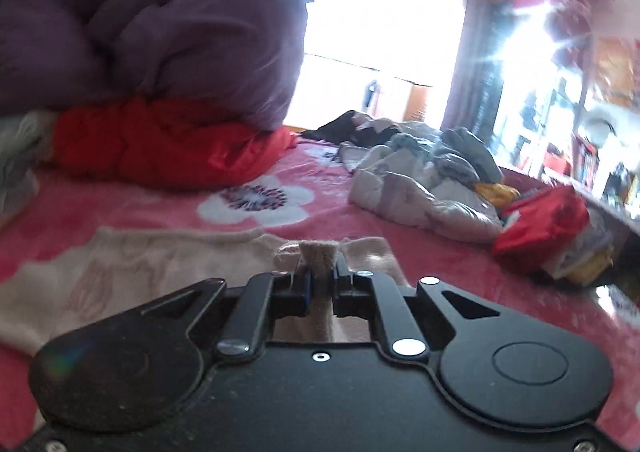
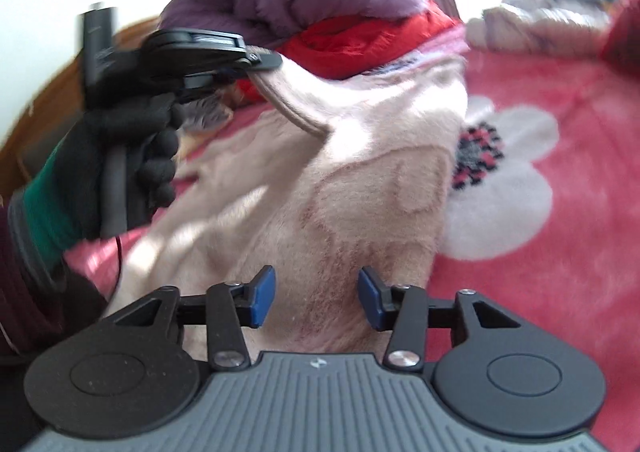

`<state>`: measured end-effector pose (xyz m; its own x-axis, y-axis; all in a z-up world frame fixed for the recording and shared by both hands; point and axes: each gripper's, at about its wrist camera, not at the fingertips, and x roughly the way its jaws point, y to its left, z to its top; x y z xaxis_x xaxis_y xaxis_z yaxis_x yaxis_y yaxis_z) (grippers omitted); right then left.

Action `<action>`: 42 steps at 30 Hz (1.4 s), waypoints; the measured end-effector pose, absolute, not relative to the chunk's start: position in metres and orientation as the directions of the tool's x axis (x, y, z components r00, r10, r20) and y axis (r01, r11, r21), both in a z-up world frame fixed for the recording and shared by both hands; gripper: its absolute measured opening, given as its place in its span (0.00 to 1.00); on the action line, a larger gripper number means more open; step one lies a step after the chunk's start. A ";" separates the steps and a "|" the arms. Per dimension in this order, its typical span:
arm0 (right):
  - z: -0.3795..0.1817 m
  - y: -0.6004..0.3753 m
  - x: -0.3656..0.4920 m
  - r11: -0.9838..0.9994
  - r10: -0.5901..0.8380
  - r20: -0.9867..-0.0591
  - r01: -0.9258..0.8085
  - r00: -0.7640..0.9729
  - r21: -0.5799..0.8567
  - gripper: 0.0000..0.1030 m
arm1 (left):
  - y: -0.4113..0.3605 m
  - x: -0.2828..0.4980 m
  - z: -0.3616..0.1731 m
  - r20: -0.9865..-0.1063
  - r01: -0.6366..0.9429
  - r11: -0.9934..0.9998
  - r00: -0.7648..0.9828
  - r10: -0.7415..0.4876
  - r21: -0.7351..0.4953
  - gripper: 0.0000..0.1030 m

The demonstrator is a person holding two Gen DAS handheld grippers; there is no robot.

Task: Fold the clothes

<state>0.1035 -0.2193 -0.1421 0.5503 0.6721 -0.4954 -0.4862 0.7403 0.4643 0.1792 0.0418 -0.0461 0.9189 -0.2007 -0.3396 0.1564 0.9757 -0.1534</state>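
Observation:
A fuzzy pale pink garment point(image 1: 132, 268) lies on the red floral bed cover point(image 1: 120, 204). My left gripper point(image 1: 319, 272) is shut on a fold of its edge and holds that edge up. In the right wrist view the left gripper point(image 2: 256, 64), in a black-gloved hand, lifts the garment's hemmed edge point(image 2: 296, 112) above the bed. My right gripper point(image 2: 316, 296) is open and empty, its blue pads point(image 2: 262, 296) apart just above the pink garment point(image 2: 340, 192).
A purple quilt point(image 1: 160, 24) sits on a red quilt point(image 1: 160, 144) at the back left. A heap of grey and white clothes point(image 1: 424, 180) and a red item point(image 1: 544, 220) lie at the right. Cluttered shelves point(image 1: 580, 124) stand beyond the bed's right edge.

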 end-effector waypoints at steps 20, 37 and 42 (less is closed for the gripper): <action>-0.160 -0.293 0.126 0.631 0.641 -0.384 -0.171 0.664 0.757 0.45 | -0.072 0.147 -0.125 -0.506 0.601 0.414 0.799 -0.324 0.683 0.07; -0.163 -0.293 0.128 0.661 0.607 -0.408 -0.148 0.682 0.735 0.45 | -0.083 0.142 -0.143 -0.521 0.659 0.394 0.750 -0.407 0.641 0.07; -0.158 -0.289 0.129 0.710 0.572 -0.416 -0.172 0.707 0.683 0.45 | -0.069 0.134 -0.124 -0.509 0.676 0.481 0.737 -0.444 0.559 0.20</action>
<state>0.1292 -0.2891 -0.1581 0.7074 0.5717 -0.4156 -0.1722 0.7097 0.6832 0.1341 -0.0692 -0.1245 0.7372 -0.4443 -0.5090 0.6756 0.4805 0.5591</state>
